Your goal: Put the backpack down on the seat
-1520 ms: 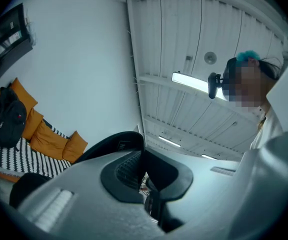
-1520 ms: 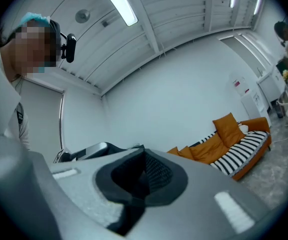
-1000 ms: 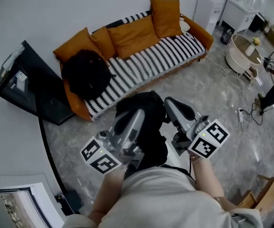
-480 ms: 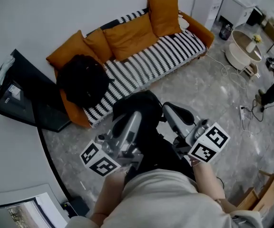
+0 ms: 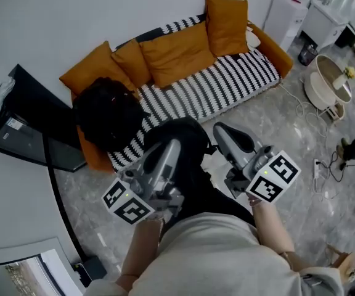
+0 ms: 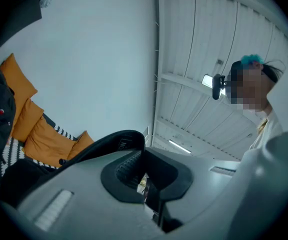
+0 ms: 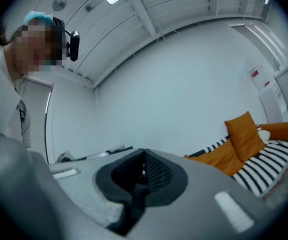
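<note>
A black backpack hangs in front of me, between my two grippers and above the grey floor. My left gripper is shut on a black strap of it; in the left gripper view the strap curves up to the left gripper. My right gripper is shut too, and a black strap hangs from the closed jaws of the right gripper. The sofa's striped seat lies ahead, with orange cushions along its back. A second black bag sits at its left end.
A black cabinet stands against the wall left of the sofa. At the right are a round white table, a white cabinet and cables on the floor. A cardboard box lies at the bottom right.
The head view has shifted, so the sofa sits a little further right in the picture. Both grippers keep their hold on the backpack, in much the same place.
</note>
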The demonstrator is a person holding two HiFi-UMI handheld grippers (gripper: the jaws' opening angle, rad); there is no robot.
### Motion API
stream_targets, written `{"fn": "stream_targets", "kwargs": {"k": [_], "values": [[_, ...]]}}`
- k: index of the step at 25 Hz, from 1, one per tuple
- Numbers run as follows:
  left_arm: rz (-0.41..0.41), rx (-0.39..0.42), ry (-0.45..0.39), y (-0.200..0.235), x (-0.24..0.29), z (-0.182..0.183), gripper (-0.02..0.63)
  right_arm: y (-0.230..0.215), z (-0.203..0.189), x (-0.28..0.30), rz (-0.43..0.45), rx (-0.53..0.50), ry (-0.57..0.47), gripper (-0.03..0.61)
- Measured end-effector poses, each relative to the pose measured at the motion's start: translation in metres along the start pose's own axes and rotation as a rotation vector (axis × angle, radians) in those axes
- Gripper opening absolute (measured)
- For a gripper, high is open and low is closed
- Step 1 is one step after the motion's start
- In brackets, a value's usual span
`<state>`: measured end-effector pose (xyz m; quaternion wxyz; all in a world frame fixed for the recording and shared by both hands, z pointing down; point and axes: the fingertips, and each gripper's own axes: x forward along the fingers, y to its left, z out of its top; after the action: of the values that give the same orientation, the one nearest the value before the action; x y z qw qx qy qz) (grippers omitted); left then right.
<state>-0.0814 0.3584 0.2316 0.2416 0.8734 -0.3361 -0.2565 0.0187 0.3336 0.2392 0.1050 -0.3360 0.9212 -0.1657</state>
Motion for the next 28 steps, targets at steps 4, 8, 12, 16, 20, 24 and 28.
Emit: {"fn": "stream_targets", "kwargs": {"k": [4, 8, 12, 16, 20, 24, 28], "values": [[0.025, 0.024, -0.056, 0.026, 0.052, 0.018, 0.011, -0.046, 0.033, 0.031, 0.039, -0.014, -0.02, 0.003], [0.038, 0.051, -0.098, 0.048, 0.098, 0.032, 0.011, -0.086, 0.054, 0.053, 0.083, -0.026, -0.003, 0.003], [0.052, 0.076, -0.14, 0.063, 0.134, 0.04, 0.011, -0.122, 0.068, 0.065, 0.105, -0.033, 0.011, 0.003], [0.064, 0.079, -0.136, 0.075, 0.164, 0.038, 0.011, -0.152, 0.074, 0.073, 0.105, -0.011, 0.015, 0.003], [0.085, 0.05, -0.122, 0.089, 0.179, 0.037, 0.011, -0.174, 0.072, 0.078, 0.104, 0.062, 0.007, 0.003], [0.087, 0.022, -0.114, 0.104, 0.187, 0.041, 0.011, -0.189, 0.071, 0.094, 0.103, 0.11, -0.009, 0.003], [0.128, -0.019, -0.102, 0.14, 0.2, 0.04, 0.011, -0.21, 0.065, 0.115, 0.086, 0.128, -0.005, 0.003]]}}
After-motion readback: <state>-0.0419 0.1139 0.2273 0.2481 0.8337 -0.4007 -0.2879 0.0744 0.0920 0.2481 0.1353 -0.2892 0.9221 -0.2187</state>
